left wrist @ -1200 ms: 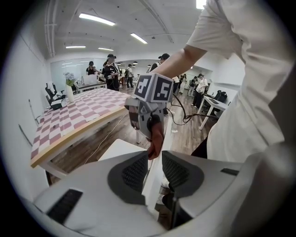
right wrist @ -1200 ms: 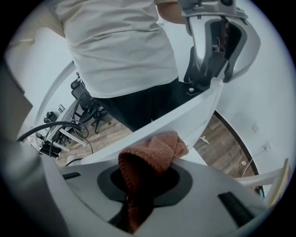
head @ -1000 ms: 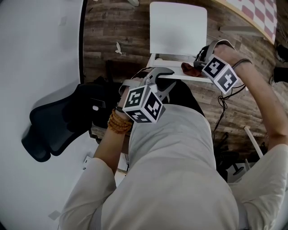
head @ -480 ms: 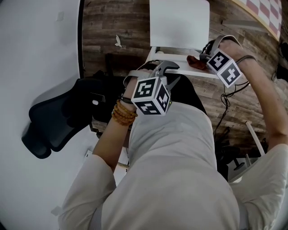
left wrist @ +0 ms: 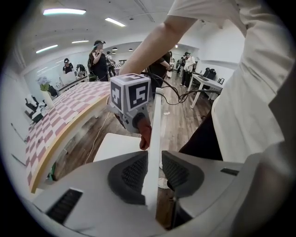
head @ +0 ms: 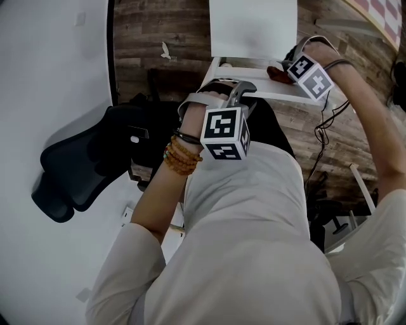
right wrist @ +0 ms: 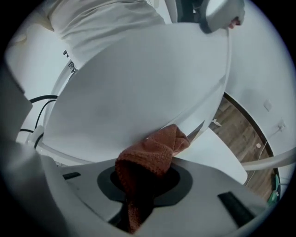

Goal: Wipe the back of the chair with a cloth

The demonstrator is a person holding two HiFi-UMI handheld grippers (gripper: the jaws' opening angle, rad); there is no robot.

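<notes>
The white chair's back (head: 250, 87) runs edge-on below its seat (head: 254, 25) in the head view. My left gripper (head: 236, 95) is shut on the back's top edge (left wrist: 153, 139), one dark pad (left wrist: 133, 173) on each side. My right gripper (head: 287, 68) is shut on a red-brown cloth (head: 275, 72). In the right gripper view the cloth (right wrist: 155, 150) bulges out of the right gripper (right wrist: 145, 178) and presses against the broad white chair back (right wrist: 138, 78). The left gripper view shows the cloth (left wrist: 144, 134) under the right gripper's marker cube (left wrist: 131, 95), touching the back's far side.
A black office chair (head: 82, 171) stands at the left beside a white table (head: 51, 76). A checkered table (head: 380, 16) edges the top right, and cables (head: 320, 146) hang by my right arm. Several people (left wrist: 99, 60) stand far off on the wood floor (head: 158, 32).
My left gripper has slid rightward along the chair back's top edge. The right gripper and cloth have shifted up and slightly right, the cloth still on the back.
</notes>
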